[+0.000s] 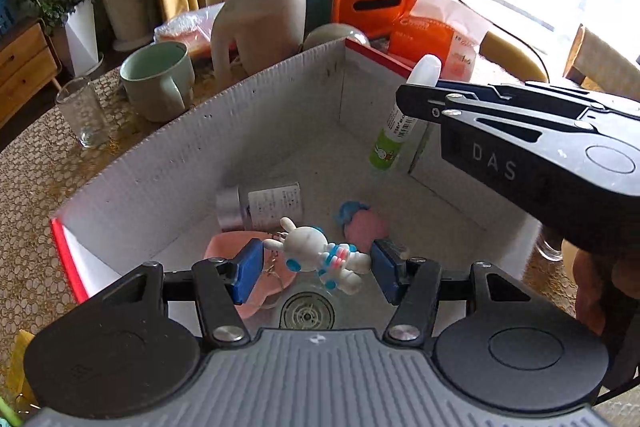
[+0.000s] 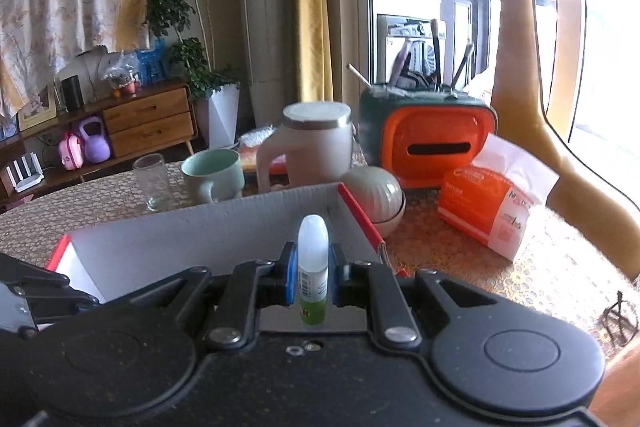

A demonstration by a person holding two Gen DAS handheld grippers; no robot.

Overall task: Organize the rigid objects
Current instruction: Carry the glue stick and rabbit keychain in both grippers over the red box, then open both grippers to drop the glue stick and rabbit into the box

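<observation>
From my left wrist, my left hand-held gripper [image 1: 316, 267] clamps a white rabbit figure [image 1: 320, 255] between its blue pads over the white box [image 1: 160, 171]; a small jar [image 1: 260, 205] lies just ahead on the box floor.

From my right wrist, my right hand-held gripper [image 2: 313, 277] pinches a small glue bottle [image 2: 313, 267] upright, with the box's far wall just beyond it.

Left hand-held gripper [image 1: 316, 267] angled down, clamping, right hand-held gripper [image 2: 313, 277] fully closed
</observation>
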